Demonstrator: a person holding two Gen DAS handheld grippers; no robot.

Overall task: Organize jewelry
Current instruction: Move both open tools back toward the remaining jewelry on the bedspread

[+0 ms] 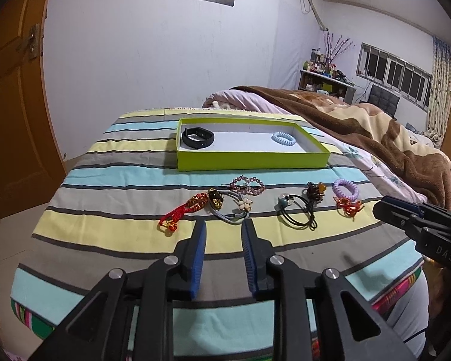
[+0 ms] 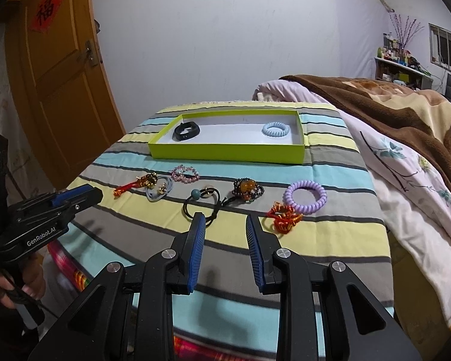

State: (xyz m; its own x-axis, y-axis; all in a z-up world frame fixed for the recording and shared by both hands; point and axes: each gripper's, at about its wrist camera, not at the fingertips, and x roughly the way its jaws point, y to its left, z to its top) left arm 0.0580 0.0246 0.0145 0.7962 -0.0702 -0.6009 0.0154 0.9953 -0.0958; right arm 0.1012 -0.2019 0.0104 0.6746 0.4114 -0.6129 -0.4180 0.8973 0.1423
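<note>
A lime-green box [image 1: 249, 162] [image 2: 225, 152] lies on a striped cloth and holds a black wristband [image 1: 197, 137] [image 2: 186, 131] and a pale blue coil hair tie [image 1: 283, 139] [image 2: 274, 129]. In front of it lie a red knot charm [image 1: 183, 212], a grey flower hair tie [image 1: 234, 207], a pink beaded clip [image 1: 246, 184], a black hair tie with a teal bead [image 2: 201, 201], a dark bead bracelet [image 2: 248, 191], a purple coil hair tie [image 2: 305, 196] and a red-orange knot [image 2: 284, 218]. My left gripper [image 1: 224, 225] is open and empty just short of the grey tie. My right gripper [image 2: 225, 221] is open and empty by the black tie.
A pink floral quilt [image 2: 412, 186] and a brown blanket [image 1: 360, 126] lie heaped to the right of the cloth. A wooden door [image 2: 60, 84] stands at the left. A shelf with bottles [image 1: 324, 78] is at the far wall.
</note>
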